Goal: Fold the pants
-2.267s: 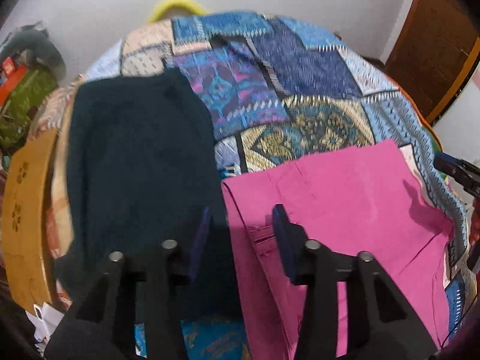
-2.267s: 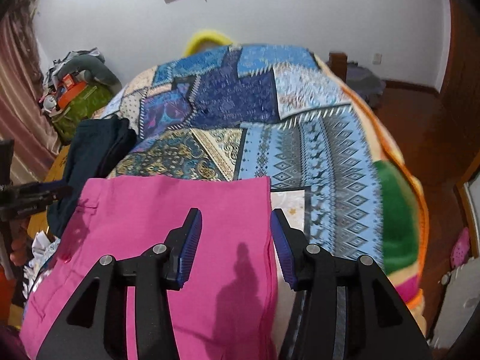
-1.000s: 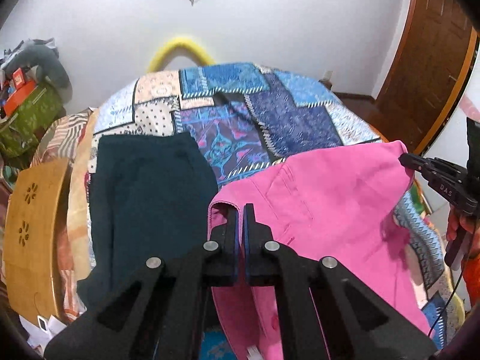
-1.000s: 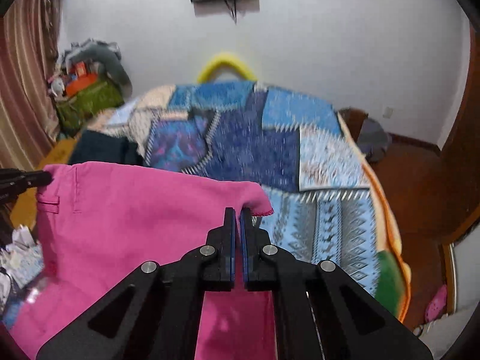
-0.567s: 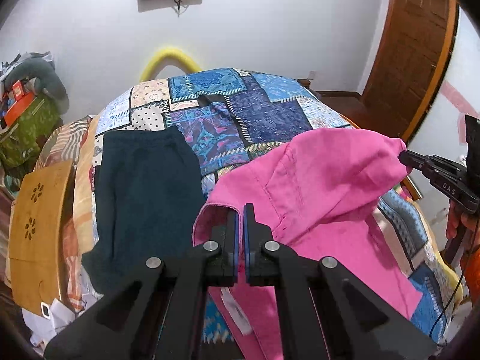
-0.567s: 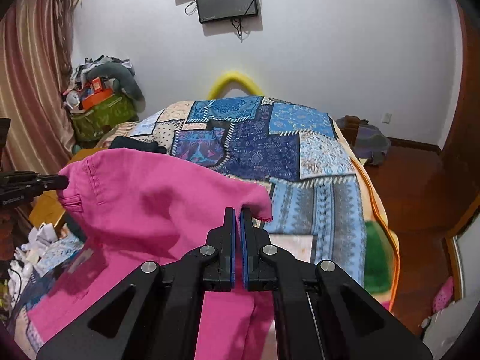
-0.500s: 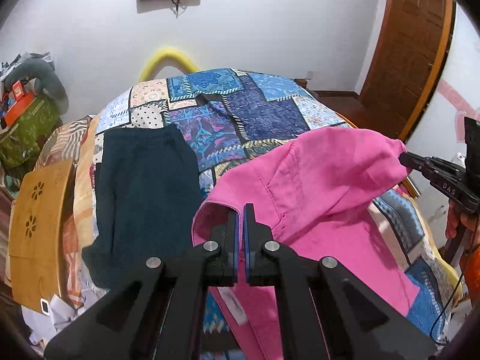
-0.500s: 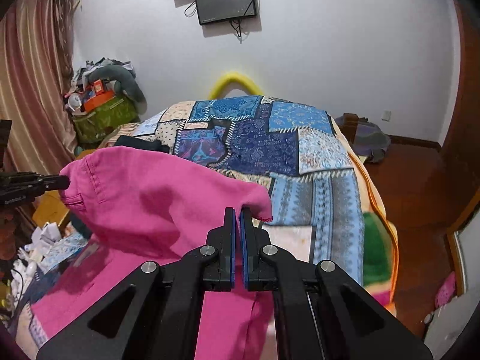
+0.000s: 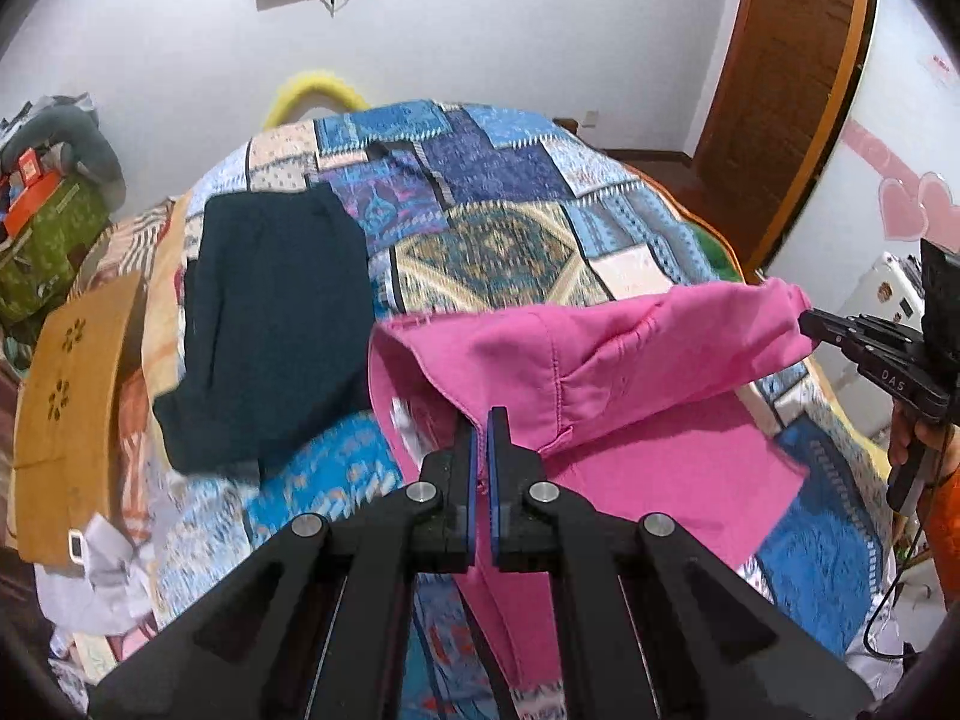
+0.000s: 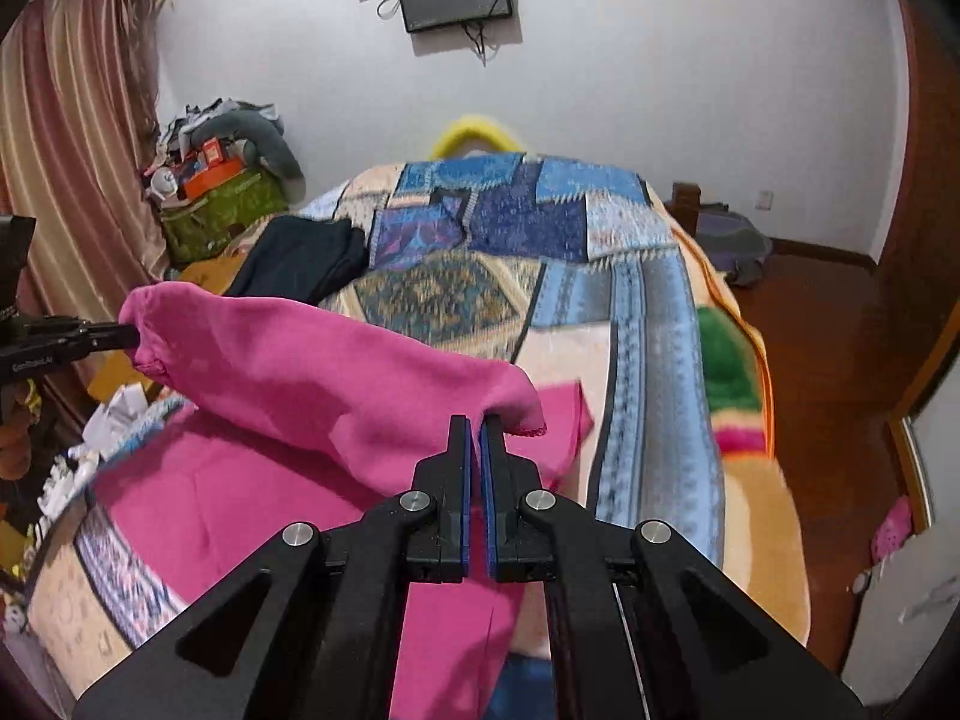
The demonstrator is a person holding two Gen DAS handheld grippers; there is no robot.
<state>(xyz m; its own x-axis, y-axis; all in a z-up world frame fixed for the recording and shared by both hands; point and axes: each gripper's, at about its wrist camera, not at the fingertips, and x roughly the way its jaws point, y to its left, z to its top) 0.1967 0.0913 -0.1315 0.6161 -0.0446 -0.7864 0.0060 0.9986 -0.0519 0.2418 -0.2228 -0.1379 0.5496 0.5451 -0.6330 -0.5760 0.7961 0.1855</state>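
Pink pants [image 9: 630,360] clamped in both tongs, left tongs [image 9: 480,420] and right tongs [image 10: 477,426].

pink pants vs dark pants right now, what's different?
The pink pants are lifted at one end, pinched by the left gripper and right gripper; the dark pants lie flat, untouched. Pink hangs partly off the bed's near edge; dark sits toward its left side. Both rest on the patchwork cover.
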